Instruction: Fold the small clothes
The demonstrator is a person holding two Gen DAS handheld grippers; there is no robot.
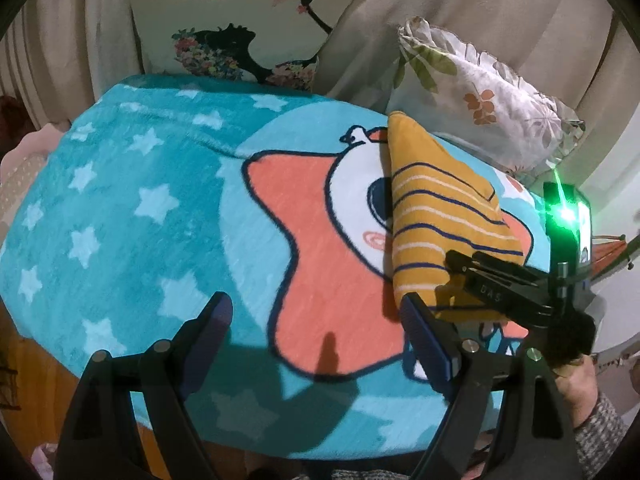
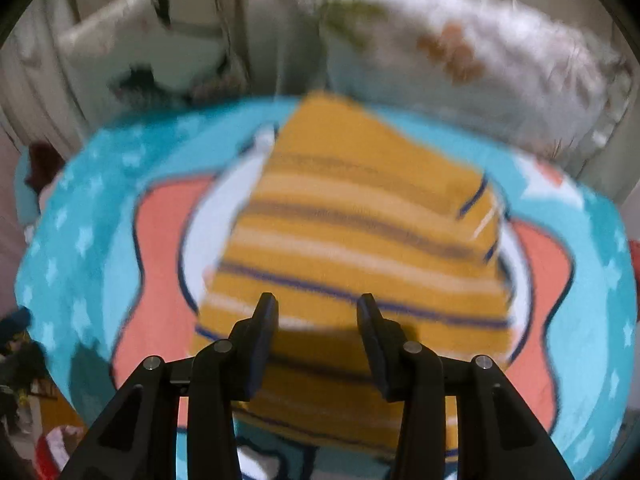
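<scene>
Mustard cloth (image 1: 436, 216) with navy and cream stripes lies on the teal star blanket (image 1: 132, 208), over the white middle of the blanket's big coral star print. Folding looks well advanced, as a judgement: the garment reads as a compact, layered block with straight sides, and a doubled edge shows at its far right corner in the right wrist view. What may be left is a last fold or a tidy-up; the right view is smeared by blur, so I would not swear how many layers there are.

The right gripper (image 2: 318, 312) sits low over the garment's near edge, its jaws parted moderately with the striped fabric visible between and beneath them; they seem to close on nothing, though whether the tips touch the cloth I cannot tell. From the left wrist view the same tool reaches in from the right of the garment, the person's hand (image 1: 576, 384) behind it.

The left gripper (image 1: 316, 320) hovers off the garment, to its left and over the coral star print, jaws spread wide and empty. Patterned pillows (image 1: 480, 92) stand beyond the garment's far end.
</scene>
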